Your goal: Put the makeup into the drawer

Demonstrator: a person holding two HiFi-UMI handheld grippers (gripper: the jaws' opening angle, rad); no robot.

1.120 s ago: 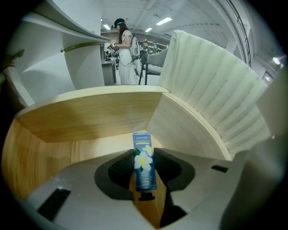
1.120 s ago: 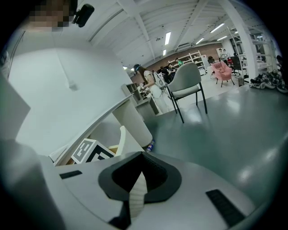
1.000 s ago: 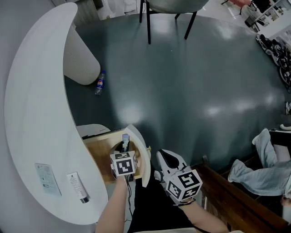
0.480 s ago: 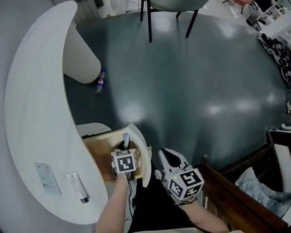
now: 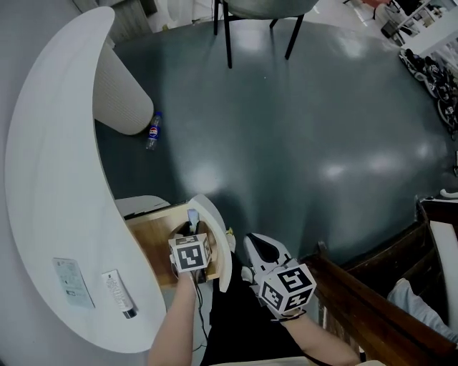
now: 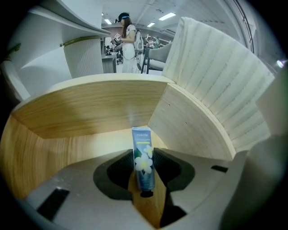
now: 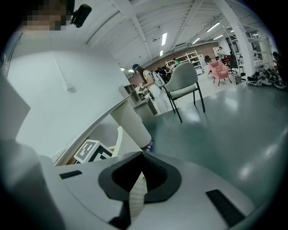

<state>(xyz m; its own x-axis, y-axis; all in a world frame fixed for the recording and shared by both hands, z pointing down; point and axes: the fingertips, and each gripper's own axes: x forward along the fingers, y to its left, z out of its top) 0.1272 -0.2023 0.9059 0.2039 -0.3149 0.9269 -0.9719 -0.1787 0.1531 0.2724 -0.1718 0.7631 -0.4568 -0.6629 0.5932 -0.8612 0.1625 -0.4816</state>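
A small blue makeup tube point(image 6: 143, 161) with a white flower print stands between the jaws of my left gripper point(image 6: 144, 155), which is shut on it, cap end toward the camera. In the head view the tube point(image 5: 192, 216) sticks out beyond the left gripper point(image 5: 192, 230), over the open wooden drawer point(image 5: 152, 239) under the white desk. The drawer's wooden floor point(image 6: 76, 150) and ribbed white front point(image 6: 216, 81) lie just ahead of the tube. My right gripper point(image 5: 266, 250) hangs beside the drawer front, jaws shut on nothing point(image 7: 143, 167).
The curved white desk point(image 5: 50, 179) carries a second white tube point(image 5: 118, 293) and a leaflet point(image 5: 71, 282). A ribbed white pedestal point(image 5: 118, 93) stands under the desk, a bottle point(image 5: 152, 131) lies on the floor, a chair point(image 5: 257, 21) stands far off, and a dark wooden bench point(image 5: 372, 307) is at the right.
Both grippers keep still with the tube held as before. The head view has shifted slightly, and the pale clothing at the right edge has mostly slid out of sight.
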